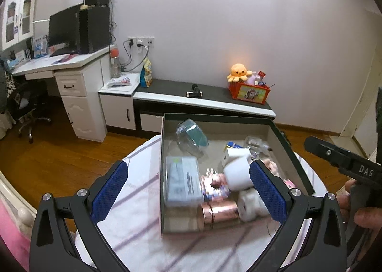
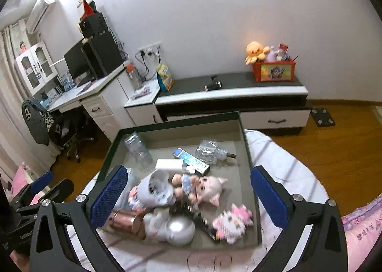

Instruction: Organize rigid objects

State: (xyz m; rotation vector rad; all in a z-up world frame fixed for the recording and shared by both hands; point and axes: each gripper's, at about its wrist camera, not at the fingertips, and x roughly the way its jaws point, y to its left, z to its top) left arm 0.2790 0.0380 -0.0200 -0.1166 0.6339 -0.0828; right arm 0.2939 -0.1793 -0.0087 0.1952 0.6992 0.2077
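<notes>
Both pairs of fingers are spread as wide as they go, and nothing is held between either pair. The left gripper and the right gripper are both tilted down over the open box, which rests on a white striped cloth, apparently on a bed.

All the task's things are seen lying loose inside the box, ahead of and below the fingers. The copper tin, a smooth metal cylinder, lies on its side with its long axis running across the left fingers' gap, close to the box's near wall; the left gripper is judged the nearer. The doll, hard plastic with pale hair, lies lengthwise across the right fingers' gap, just ahead of them. A white cup is tipped over beside it, against the left-hand finger. A round silver lid and a pink beaded cat lie nearest the right gripper. Clear plastic bottles are seen farther off, toward the box's far wall.
</notes>
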